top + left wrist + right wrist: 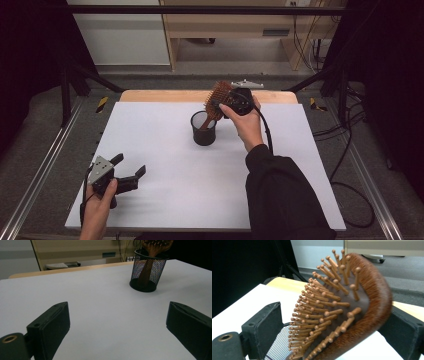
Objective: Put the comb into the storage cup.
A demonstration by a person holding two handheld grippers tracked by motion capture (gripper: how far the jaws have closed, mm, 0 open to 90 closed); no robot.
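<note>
Wooden hairbrush (218, 99) tilted, handle down inside black mesh cup (203, 129) mid-table, handle tip hidden by mesh, right gripper (223, 106) astride the head, grip unclear, left gripper (131, 167) spread wide, holding nothing, near table's (165, 150) front-left corner.

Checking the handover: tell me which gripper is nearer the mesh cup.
Right. The right gripper is just above the mesh cup, around the hairbrush standing in it; the left gripper sits open far away, near the table's front-left corner.
</note>
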